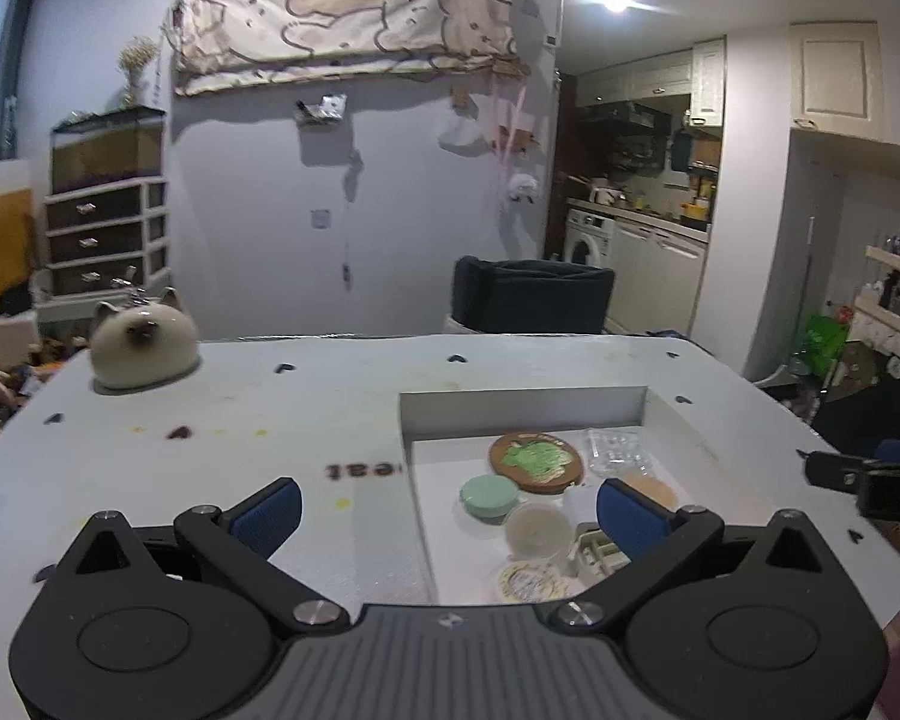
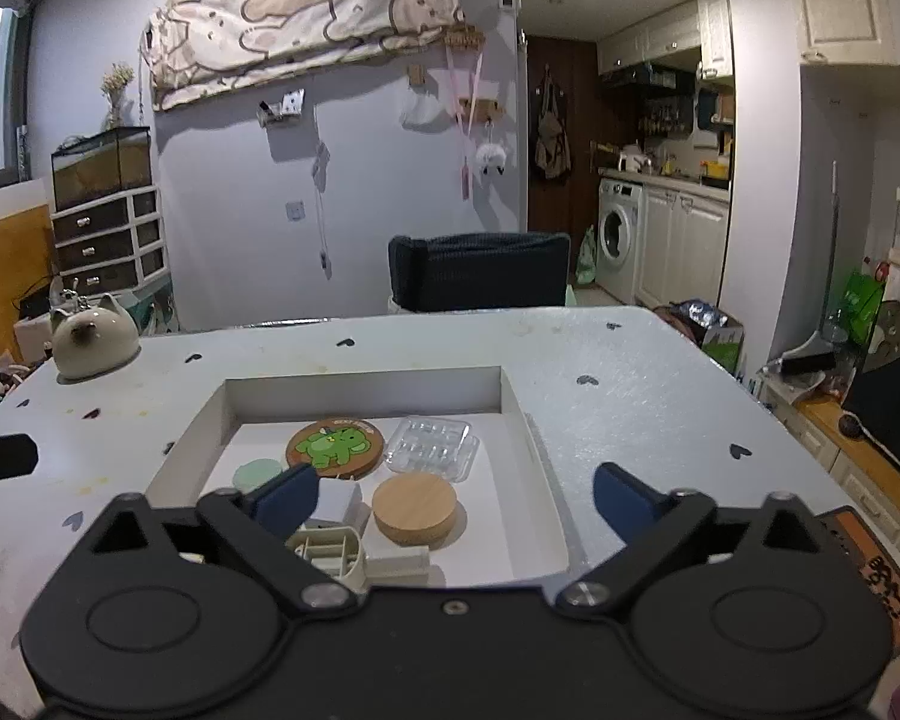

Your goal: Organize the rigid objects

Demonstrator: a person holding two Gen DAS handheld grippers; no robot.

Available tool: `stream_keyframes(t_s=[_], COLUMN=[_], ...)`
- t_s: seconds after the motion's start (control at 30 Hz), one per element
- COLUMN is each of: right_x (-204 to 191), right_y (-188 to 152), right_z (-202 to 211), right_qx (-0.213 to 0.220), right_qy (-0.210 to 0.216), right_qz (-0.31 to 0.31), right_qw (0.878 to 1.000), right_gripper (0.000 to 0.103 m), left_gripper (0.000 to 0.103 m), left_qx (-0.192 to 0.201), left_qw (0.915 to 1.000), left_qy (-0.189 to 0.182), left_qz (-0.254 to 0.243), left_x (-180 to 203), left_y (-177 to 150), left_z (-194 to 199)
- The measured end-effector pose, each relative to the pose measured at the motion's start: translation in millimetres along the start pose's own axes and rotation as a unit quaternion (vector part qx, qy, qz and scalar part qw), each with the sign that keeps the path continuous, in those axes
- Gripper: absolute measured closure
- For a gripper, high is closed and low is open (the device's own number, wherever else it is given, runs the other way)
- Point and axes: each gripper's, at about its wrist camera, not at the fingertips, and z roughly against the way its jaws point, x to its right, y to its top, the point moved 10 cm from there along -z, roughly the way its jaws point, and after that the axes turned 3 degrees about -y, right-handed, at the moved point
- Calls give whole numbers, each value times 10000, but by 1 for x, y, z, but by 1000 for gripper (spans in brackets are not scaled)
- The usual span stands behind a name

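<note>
A shallow white box sunk in the table holds several rigid things: a round coaster with a green figure, a clear plastic blister tray, a round wooden lid, a mint green disc, a small white cube and a beige plastic holder. My right gripper hovers open above the box's near edge, nothing between its blue pads. My left gripper is open too, over the box's left wall, also empty. In the left wrist view a white cup and a printed round lid also lie in the box.
A cream cat-shaped ceramic figure sits at the table's far left corner. The white table top carries small dark heart marks. A dark chair back stands behind the far edge. Cabinets and a washing machine fill the right background.
</note>
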Motion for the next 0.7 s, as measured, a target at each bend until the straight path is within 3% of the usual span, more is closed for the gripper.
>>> stream_keyframes(t_s=[0.27,0.7], right_x=[-2,-14], right_y=[-11,-22], right_z=[35,61], right_qx=[209,372], right_qy=[-3,94], right_qz=[55,282], right_qw=[9998,9989], right_gripper=[0,0], left_gripper=[0,0], left_qx=[-26,165], left_qw=[9999,9990], left_qy=[56,388], left_qz=[-81,-157], left_x=[15,20], left_y=[-24,-32], left_z=[23,49])
